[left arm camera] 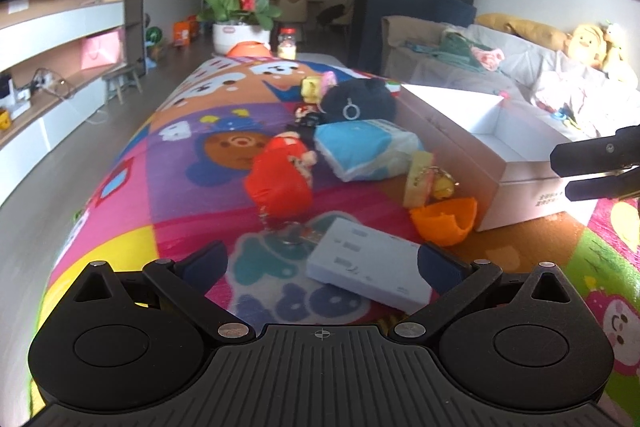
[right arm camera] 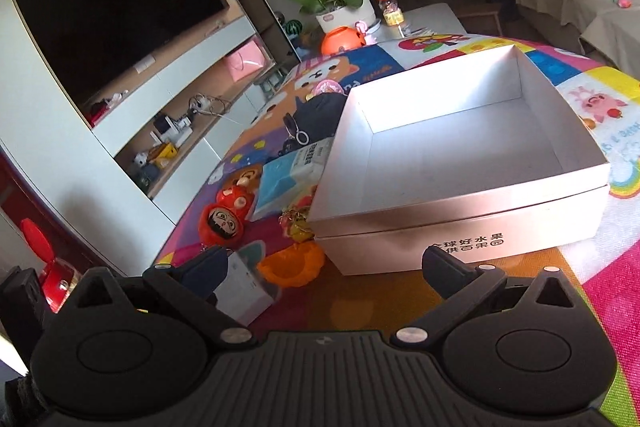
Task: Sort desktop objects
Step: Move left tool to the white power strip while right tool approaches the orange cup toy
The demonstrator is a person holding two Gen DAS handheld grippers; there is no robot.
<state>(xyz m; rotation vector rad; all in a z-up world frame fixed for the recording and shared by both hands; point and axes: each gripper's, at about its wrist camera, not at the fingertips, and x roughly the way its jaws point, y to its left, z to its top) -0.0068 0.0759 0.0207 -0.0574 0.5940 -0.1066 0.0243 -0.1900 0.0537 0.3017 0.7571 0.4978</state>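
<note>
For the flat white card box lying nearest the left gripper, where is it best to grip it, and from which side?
Grip the white card box across its short width, near the corner closest to the left gripper, coming from the front and slightly above. It lies flat and thin on the cartoon blanket, and the open fingers already straddle that end.

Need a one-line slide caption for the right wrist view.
Open right claw hovers before the empty white box.

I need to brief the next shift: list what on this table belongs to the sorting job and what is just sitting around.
For the job:
white box, empty
small white carton
orange shell
red doll
blue tissue pack
black pouch
left gripper and right gripper, both open

Lying about:
orchid pot
candy jar
</note>
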